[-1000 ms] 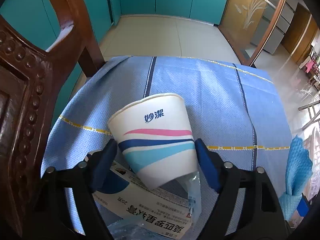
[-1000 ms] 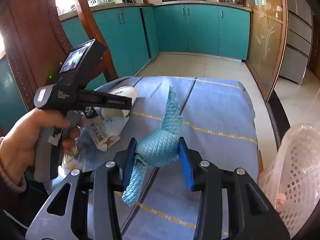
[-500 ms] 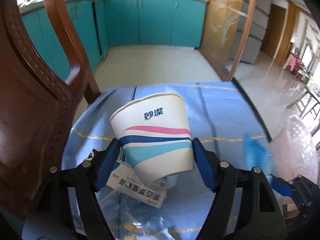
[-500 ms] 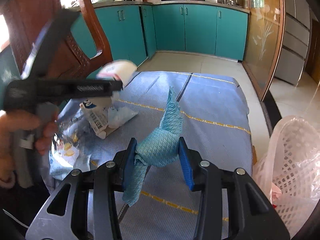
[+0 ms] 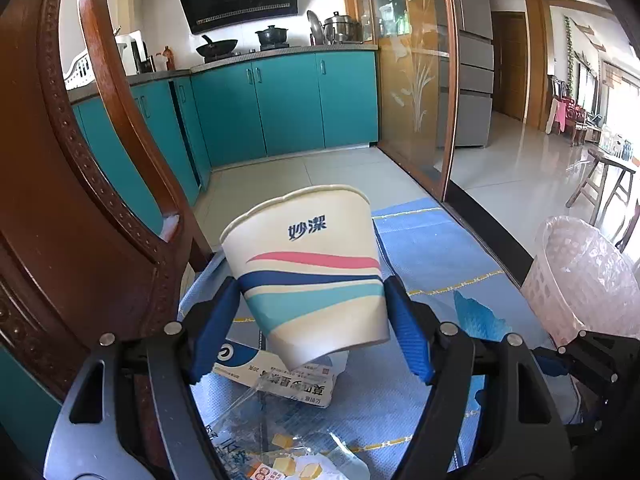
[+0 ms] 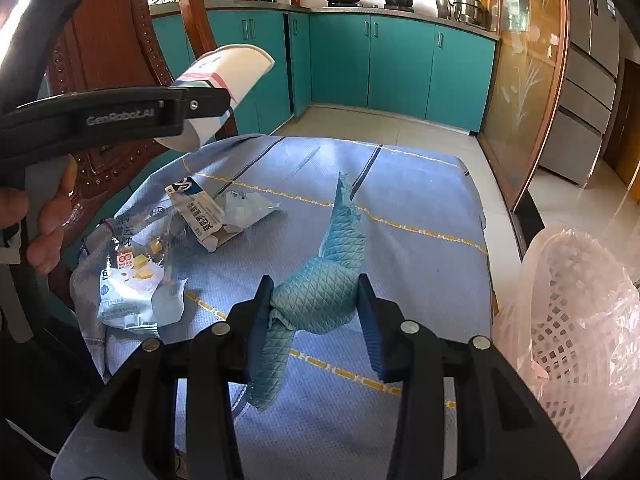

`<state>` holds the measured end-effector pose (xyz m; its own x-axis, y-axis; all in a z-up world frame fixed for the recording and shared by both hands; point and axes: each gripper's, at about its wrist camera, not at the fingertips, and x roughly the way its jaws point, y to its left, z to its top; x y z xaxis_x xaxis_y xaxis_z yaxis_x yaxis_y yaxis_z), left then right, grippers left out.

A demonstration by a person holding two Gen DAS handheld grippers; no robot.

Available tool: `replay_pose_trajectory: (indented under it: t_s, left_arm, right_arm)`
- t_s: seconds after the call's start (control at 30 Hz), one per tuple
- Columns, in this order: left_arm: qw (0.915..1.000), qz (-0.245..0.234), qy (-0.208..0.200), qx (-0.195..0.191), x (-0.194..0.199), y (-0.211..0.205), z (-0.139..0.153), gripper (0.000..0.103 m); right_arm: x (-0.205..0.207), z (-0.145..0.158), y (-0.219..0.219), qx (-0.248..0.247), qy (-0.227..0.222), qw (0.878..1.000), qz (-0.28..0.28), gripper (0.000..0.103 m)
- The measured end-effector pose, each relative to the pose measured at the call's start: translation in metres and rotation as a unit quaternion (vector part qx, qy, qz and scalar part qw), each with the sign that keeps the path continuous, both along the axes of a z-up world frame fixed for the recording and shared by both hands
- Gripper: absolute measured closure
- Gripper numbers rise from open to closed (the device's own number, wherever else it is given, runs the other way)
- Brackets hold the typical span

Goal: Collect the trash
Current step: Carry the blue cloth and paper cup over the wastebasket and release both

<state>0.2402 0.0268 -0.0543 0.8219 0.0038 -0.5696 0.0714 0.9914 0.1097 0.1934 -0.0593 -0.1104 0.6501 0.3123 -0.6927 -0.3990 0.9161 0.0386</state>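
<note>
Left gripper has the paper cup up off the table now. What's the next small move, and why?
Probably swing the left gripper rightward toward the lined waste basket and let go only once above its opening. The paper cup is clamped between the blue pads, raised above the wrappers on the blue tablecloth, while the basket sits off the table's right edge. The right gripper holds a teal cloth.

Left wrist cam sits right behind its blue-padded left gripper (image 5: 310, 320), looking along the fingers toward the teal kitchen cabinets (image 5: 288, 108), super close to the white striped paper cup (image 5: 308, 276) filling the middle. Right wrist cam looks over its own right gripper (image 6: 316, 316) from a bit further right, facing the same cabinets. Both views share the blue cloth-covered table (image 6: 420, 216), the crinkly snack wrappers (image 6: 136, 276), the pink mesh plastic basket (image 6: 580, 320) and that cup.
</note>
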Motion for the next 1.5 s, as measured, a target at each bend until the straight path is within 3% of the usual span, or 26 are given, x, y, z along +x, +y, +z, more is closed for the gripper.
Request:
replay_pose_trajectory:
  t_s: [0.7, 0.83, 0.97, 1.17, 1.37, 1.5]
  left_arm:
    - [0.9996, -0.015, -0.018, -0.013, -0.009, 0.002, 0.003, 0.029]
    - [0.9989, -0.023, -0.035, -0.022, -0.015, 0.001, 0.008, 0.029]
    - [0.9973, -0.038, -0.051, -0.038, -0.023, -0.001, 0.014, 0.029]
    - [0.9917, -0.071, -0.052, -0.095, -0.023, -0.013, 0.020, 0.029]
    - [0.9839, -0.121, -0.042, -0.125, -0.021, -0.056, 0.020, 0.029]
    - [0.9757, -0.172, -0.032, -0.133, -0.020, -0.100, 0.012, 0.029]
  right_arm:
    - [-0.007, 0.003, -0.001, -0.004, -0.014, 1.000, -0.001, 0.061]
    - [-0.011, 0.016, -0.010, 0.007, -0.047, 0.999, -0.018, 0.061]
    - [-0.016, 0.038, -0.041, 0.037, -0.090, 0.993, -0.066, 0.061]
    - [-0.028, 0.057, -0.099, 0.043, -0.135, 0.977, -0.162, 0.061]
    - [-0.039, 0.049, -0.165, 0.028, -0.117, 0.959, -0.257, 0.061]
    - [-0.045, 0.036, -0.191, 0.009, -0.090, 0.953, -0.290, 0.061]
